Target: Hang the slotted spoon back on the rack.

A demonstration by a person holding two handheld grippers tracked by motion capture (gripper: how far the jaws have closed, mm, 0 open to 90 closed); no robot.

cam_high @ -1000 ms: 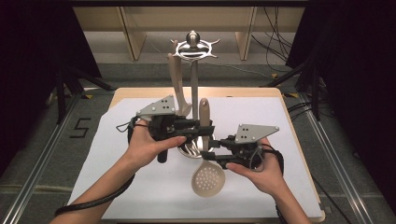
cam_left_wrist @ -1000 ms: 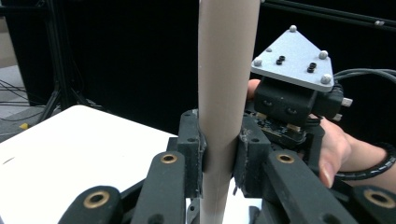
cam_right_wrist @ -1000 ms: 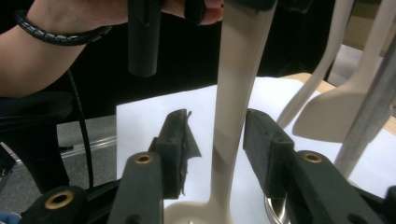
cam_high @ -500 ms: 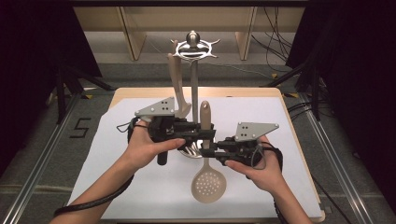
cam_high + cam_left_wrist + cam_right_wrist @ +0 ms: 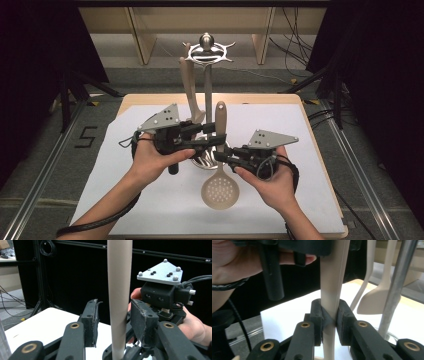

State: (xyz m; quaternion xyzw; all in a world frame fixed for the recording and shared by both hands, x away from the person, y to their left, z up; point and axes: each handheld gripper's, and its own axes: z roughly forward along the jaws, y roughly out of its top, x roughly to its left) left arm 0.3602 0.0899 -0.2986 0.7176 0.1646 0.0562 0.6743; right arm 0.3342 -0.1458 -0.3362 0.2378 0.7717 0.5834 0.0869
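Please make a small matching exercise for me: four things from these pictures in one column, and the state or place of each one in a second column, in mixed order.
Things:
1. right tool
2. left tool
3. spatula
4. skimmer head

States:
a. hangs from the utensil stand
b. open around the skimmer handle
c. lies on the white sheet
d. shut on the skimmer handle

Pairs: 1-d, 2-b, 3-a, 4-c

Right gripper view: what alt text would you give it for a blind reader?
Black tongs clamp the beige handle of a skimmer. A hand with the other tool is at upper left; a spatula and a steel pole stand at right.
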